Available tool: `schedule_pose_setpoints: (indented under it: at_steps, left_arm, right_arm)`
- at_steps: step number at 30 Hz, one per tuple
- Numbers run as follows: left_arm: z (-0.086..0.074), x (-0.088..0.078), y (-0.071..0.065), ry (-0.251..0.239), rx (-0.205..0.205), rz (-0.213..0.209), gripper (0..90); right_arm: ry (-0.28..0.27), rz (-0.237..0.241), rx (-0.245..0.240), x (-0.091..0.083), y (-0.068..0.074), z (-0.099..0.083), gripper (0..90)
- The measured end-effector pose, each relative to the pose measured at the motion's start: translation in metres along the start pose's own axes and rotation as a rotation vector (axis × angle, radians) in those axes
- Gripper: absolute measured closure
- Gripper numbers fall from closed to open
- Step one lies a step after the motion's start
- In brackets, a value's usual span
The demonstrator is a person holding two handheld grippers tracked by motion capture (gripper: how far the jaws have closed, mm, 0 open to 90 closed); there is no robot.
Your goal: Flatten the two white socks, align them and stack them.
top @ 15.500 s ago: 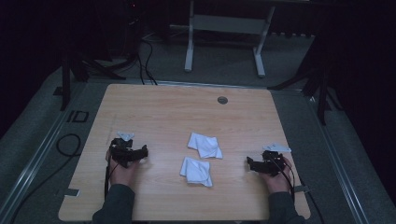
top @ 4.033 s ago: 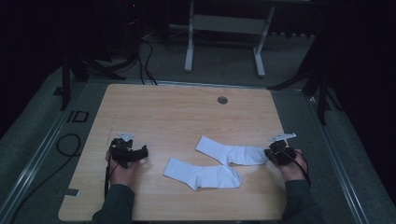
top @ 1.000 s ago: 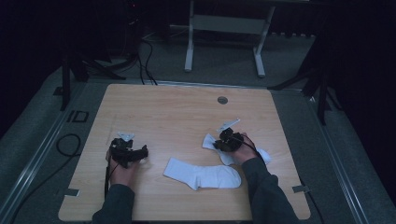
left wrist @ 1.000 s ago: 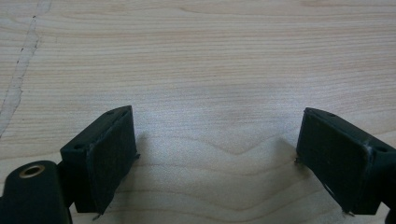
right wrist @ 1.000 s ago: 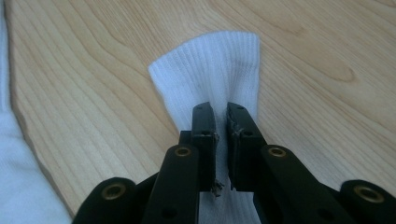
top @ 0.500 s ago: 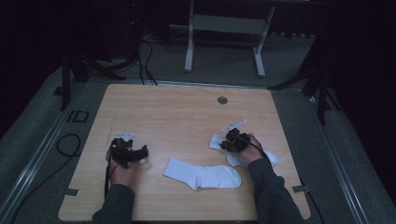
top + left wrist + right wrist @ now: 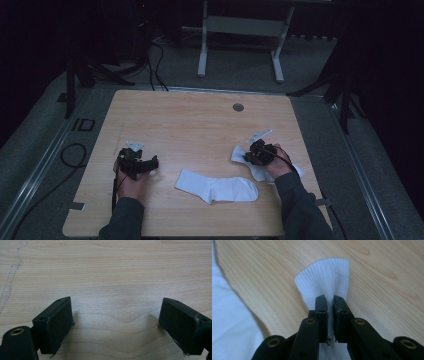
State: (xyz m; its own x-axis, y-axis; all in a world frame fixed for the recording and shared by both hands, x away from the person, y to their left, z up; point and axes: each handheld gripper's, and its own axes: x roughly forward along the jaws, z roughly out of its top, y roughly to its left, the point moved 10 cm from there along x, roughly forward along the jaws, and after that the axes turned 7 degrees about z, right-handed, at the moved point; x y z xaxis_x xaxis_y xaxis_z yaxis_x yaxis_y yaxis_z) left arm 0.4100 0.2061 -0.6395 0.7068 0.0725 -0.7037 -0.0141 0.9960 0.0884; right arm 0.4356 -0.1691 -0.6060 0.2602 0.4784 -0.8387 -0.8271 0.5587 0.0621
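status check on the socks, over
Right gripper shut on ribbed cuff of one white sock. Left gripper open on bare table. Second sock flat mid-table. Nothing in the way.

A light wooden table [image 7: 190, 125] is carrying one white sock [image 7: 217, 186] lying flat toward 6 o'clock, a second white sock [image 7: 260, 167] lying partly folded toward 4 o'clock, and a round grommet [image 7: 238, 107] sitting toward 1 o'clock.

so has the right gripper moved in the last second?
Yes. The right gripper, shut on a white sock, has shifted right, away from the flat sock, toward the table's right edge.
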Motion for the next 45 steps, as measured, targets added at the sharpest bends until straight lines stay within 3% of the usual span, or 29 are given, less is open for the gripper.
schedule_pose_setpoints:
  at_steps: [14, 41, 45]
  left_arm:
    - [0.000, 0.000, 0.000, 0.000, 0.000, 0.000, 11.8]
    - [0.000, 0.000, 0.000, 0.000, -0.003, -0.001, 11.8]
    - [0.000, 0.000, 0.000, 0.001, -0.001, -0.001, 11.8]
  right_arm:
    - [-0.093, 0.017, -0.037, -0.046, 0.016, 0.016, 83.1]
    - [-0.216, 0.076, -0.076, -0.084, 0.041, 0.045, 83.1]
    - [-0.264, 0.097, -0.087, -0.098, 0.048, 0.054, 83.1]
